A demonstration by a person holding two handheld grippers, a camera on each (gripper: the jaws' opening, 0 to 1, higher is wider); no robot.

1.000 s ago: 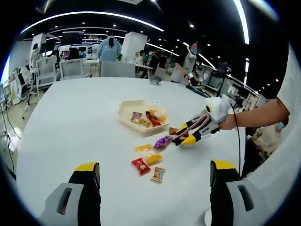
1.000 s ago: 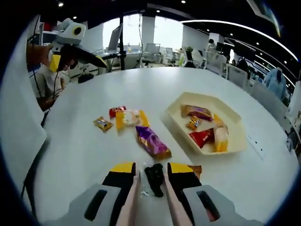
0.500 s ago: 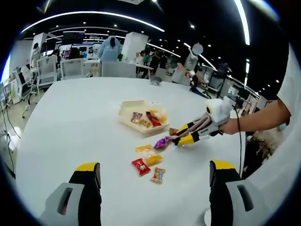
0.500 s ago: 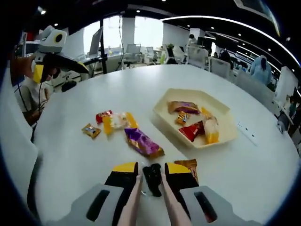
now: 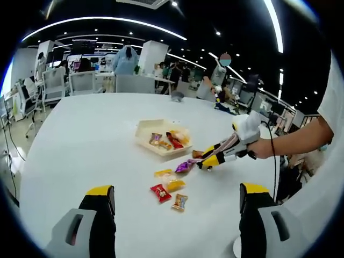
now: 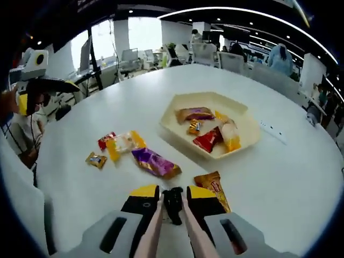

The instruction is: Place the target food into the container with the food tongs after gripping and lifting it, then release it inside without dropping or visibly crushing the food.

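My right gripper (image 6: 172,191) is shut on the pale food tongs (image 6: 155,228), whose arms run up between its yellow-tipped jaws. The tong tips pinch a small dark wrapped snack (image 6: 173,202), held just above the white table. The cream container (image 6: 177,105) lies ahead and a little right, with several wrapped snacks inside. In the left gripper view the right gripper (image 5: 207,161) reaches in from the right, near a purple wrapper (image 5: 185,165) and short of the container (image 5: 141,128). My left gripper (image 5: 177,190) hangs open over the near table.
Loose snacks lie on the table: a purple wrapper (image 6: 156,163), a brown packet (image 6: 213,185), a yellow-white packet (image 6: 122,144), a red one (image 6: 105,141) and a small gold one (image 6: 96,159). A person's arm (image 5: 293,137) holds the right gripper. Office chairs stand beyond the table's far edge.
The right gripper has risen and drawn back with the dark snack in the tongs, so the brown packet now shows whole. The left gripper has held still.
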